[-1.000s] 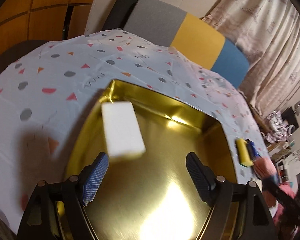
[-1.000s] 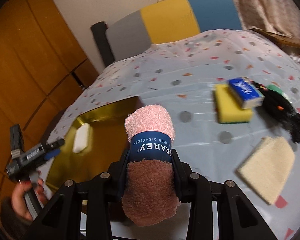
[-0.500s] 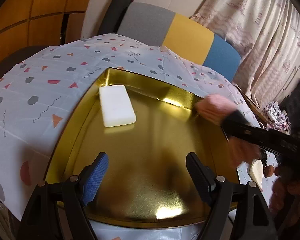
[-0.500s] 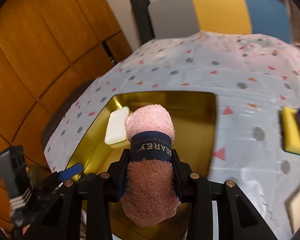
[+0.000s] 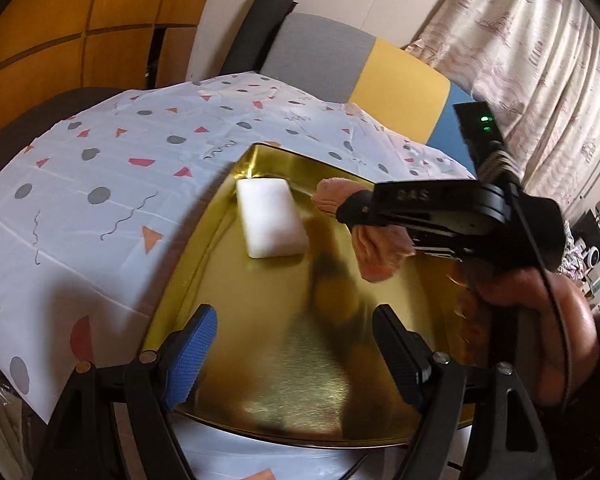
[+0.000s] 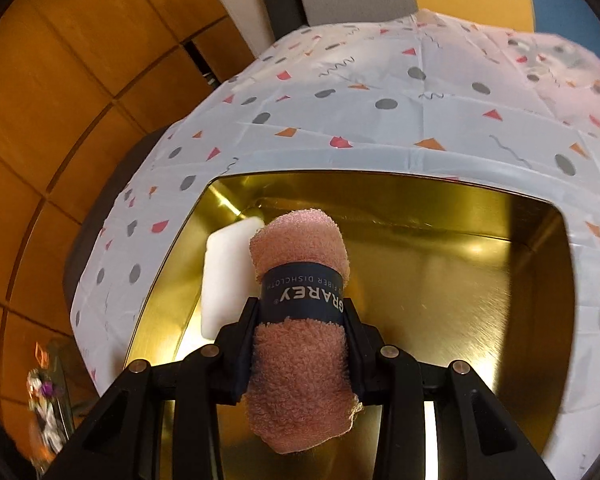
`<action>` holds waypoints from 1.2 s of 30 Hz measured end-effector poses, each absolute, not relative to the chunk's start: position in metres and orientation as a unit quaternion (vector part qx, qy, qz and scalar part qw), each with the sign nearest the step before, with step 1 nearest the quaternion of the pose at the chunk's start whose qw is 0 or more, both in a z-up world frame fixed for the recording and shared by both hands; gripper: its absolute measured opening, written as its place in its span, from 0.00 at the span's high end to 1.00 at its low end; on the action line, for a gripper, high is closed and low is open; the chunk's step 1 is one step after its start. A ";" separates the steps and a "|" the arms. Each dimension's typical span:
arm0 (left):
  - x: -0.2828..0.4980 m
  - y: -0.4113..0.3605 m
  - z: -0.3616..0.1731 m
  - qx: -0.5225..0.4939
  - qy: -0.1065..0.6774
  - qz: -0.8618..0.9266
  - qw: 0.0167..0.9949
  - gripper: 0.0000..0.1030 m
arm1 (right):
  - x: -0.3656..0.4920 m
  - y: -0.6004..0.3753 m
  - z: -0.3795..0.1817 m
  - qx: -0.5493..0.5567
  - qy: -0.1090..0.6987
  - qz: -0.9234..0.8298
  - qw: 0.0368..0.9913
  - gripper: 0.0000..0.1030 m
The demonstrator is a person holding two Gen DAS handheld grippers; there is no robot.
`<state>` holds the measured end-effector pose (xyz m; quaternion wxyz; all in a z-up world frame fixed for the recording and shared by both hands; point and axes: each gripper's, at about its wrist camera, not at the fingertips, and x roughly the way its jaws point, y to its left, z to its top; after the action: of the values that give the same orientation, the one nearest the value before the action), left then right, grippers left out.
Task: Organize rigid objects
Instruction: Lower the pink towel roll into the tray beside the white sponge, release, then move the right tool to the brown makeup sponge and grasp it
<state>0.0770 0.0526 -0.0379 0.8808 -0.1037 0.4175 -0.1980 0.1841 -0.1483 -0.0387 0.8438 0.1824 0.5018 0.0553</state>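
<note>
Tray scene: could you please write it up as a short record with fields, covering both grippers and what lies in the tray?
tray: gold tray on patterned tablecloth
in tray: white block, lying flat near the far left corner
right gripper: shut on rolled pink cloth with dark label band, above the tray beside the block
left gripper: open, empty, over the tray's near edge
cloth touching tray: cannot tell
</note>
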 end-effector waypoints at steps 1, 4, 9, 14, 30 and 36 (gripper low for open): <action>0.078 0.054 -0.039 -0.106 0.418 -0.196 0.880 0.22 | 0.190 -0.149 -0.042 0.188 0.503 0.050 0.842 0.62; 0.080 0.059 -0.040 -0.113 0.420 -0.191 0.880 0.22 | 0.200 -0.148 -0.047 0.200 0.500 0.043 0.842 0.60; 0.082 0.061 -0.041 -0.115 0.422 -0.189 0.879 0.22 | 0.200 -0.149 -0.039 0.200 0.477 0.042 0.855 0.38; 0.081 0.059 -0.042 -0.117 0.425 -0.195 0.876 0.22 | 0.176 -0.154 -0.017 0.187 0.452 0.054 0.870 0.33; 0.057 0.023 -0.036 -0.082 0.426 -0.241 0.868 0.22 | 0.061 -0.205 0.025 0.165 0.401 0.010 0.901 0.27; 0.043 0.008 -0.033 -0.064 0.425 -0.266 0.863 0.22 | 0.014 -0.231 0.019 0.119 0.409 -0.028 0.904 0.27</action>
<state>0.0427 0.0075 -0.0326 0.8629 -0.0635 0.4251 -0.2659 0.0143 -0.2307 0.0192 0.9042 0.1193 0.4092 -0.0279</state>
